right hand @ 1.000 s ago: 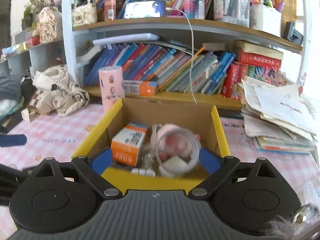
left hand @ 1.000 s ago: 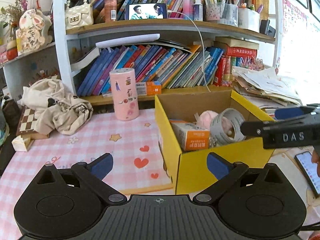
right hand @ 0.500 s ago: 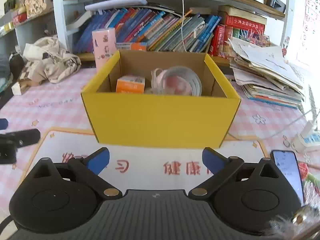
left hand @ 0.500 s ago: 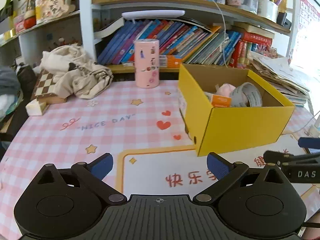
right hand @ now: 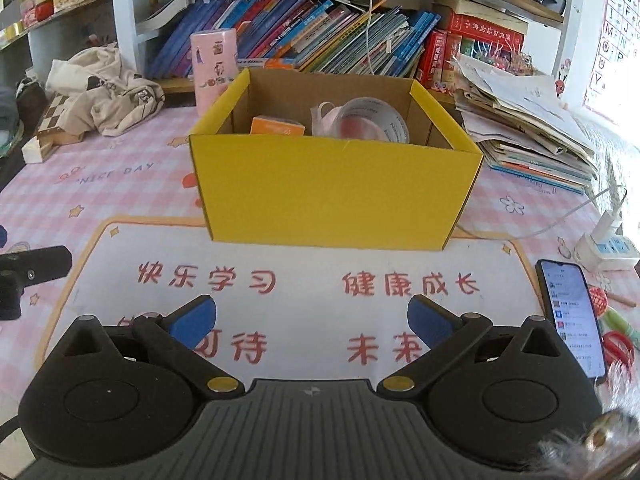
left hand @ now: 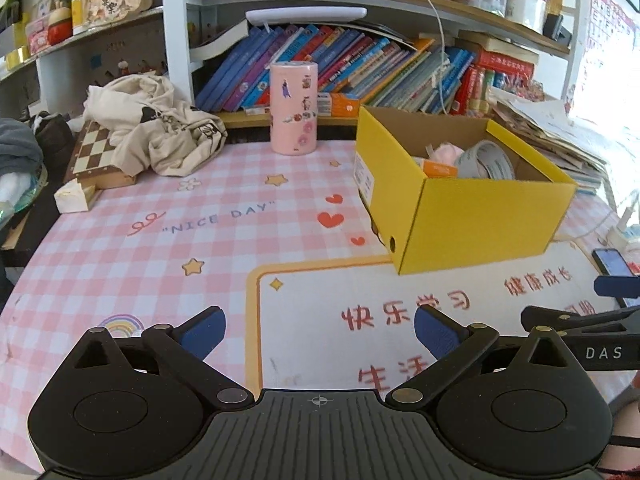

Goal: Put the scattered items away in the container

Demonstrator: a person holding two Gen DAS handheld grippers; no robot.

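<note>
- The table (right hand: 120,184) fills the lower half of both views, under a pink checked cloth with a white mat printed in red characters.
- The yellow box (right hand: 332,192), my container, sits at centre frame in the right wrist view and at right of centre in the left wrist view (left hand: 480,216). It is open-topped cardboard: light, stiff, and I judge it would slide if nudged.
- Inside it I see a tape roll (right hand: 376,124) leaning upright, an orange carton (right hand: 276,126) at its left, and something soft and pink behind. All look light; the roll would be best taken across its rim, the carton across its flat sides.
- My right tongs (right hand: 312,320) have just been opening and stand spread wide, nothing between them, low in the frame over the mat.
- My left tongs (left hand: 318,326) are likewise spread and empty, at the bottom of their own view.
- A phone (right hand: 572,316) lies at lower right, just beside the mat's edge: smooth, fragile, and awkward to lift flat. Whether it belongs to the tidying I cannot tell.
- Small red and green bits (right hand: 616,336) lie just right of the phone, too blurred to name.
</note>
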